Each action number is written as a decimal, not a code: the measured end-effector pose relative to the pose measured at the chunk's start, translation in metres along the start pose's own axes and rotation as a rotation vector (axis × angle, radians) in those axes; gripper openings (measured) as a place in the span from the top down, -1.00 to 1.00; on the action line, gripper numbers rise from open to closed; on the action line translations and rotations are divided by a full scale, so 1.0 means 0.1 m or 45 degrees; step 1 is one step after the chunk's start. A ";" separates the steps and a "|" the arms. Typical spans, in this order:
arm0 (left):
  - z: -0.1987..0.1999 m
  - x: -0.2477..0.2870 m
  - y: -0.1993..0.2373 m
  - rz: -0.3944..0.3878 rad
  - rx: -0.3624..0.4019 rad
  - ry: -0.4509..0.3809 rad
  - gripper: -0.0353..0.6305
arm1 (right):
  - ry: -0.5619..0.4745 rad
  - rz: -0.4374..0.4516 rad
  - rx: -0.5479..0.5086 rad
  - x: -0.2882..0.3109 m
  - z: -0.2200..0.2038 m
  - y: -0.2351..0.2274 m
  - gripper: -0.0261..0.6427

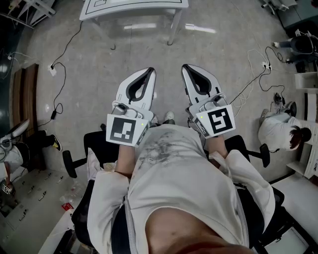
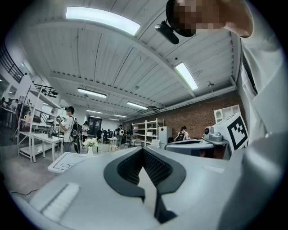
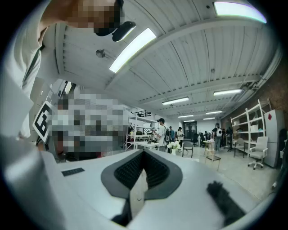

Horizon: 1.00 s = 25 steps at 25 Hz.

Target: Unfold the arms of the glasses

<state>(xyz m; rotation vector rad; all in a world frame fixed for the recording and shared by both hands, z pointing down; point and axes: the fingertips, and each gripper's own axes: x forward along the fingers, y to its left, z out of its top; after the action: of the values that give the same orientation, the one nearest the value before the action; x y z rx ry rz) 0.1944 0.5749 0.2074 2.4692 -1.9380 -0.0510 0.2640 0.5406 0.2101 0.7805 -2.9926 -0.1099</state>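
White-shelled, the left gripper (image 1: pixel 150 71) and the right gripper (image 1: pixel 185 68) point forward side by side over the seated person (image 1: pixel 179 168). Each has its jaws pressed together at the tips with nothing between them. A white table (image 1: pixel 134 10) stands ahead on the grey floor (image 1: pixel 99 59). I cannot tell where the glasses are.

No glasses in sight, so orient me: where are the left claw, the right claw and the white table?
Left claw (image 1: pixel 148 73): head view, at its closed tips.
Right claw (image 1: pixel 187 69): head view, at its closed tips.
White table (image 1: pixel 130 13): head view, near edge of its top.
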 end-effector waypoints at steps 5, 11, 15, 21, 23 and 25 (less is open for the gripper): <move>-0.01 -0.01 -0.01 -0.003 0.002 0.006 0.87 | 0.012 0.007 -0.003 -0.02 -0.02 0.03 0.88; -0.04 -0.02 -0.01 -0.016 0.006 0.007 0.87 | 0.005 0.000 -0.007 0.01 -0.01 0.05 0.88; -0.05 0.03 -0.02 -0.011 0.010 0.011 0.87 | 0.003 -0.005 0.009 0.01 -0.05 -0.01 0.88; -0.09 0.11 -0.12 -0.001 0.024 0.032 0.87 | 0.005 0.025 -0.024 -0.06 -0.09 -0.06 0.88; -0.08 0.17 -0.19 0.001 0.035 0.038 0.87 | -0.004 0.033 -0.021 -0.11 -0.09 -0.10 0.87; -0.07 0.21 -0.26 0.005 0.047 0.041 0.87 | -0.017 0.044 -0.016 -0.16 -0.07 -0.14 0.87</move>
<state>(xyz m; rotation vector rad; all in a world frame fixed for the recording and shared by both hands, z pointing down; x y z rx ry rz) 0.2243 0.5607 0.2133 2.4728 -1.9482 0.0247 0.2853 0.5356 0.2157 0.7296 -3.0135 -0.1326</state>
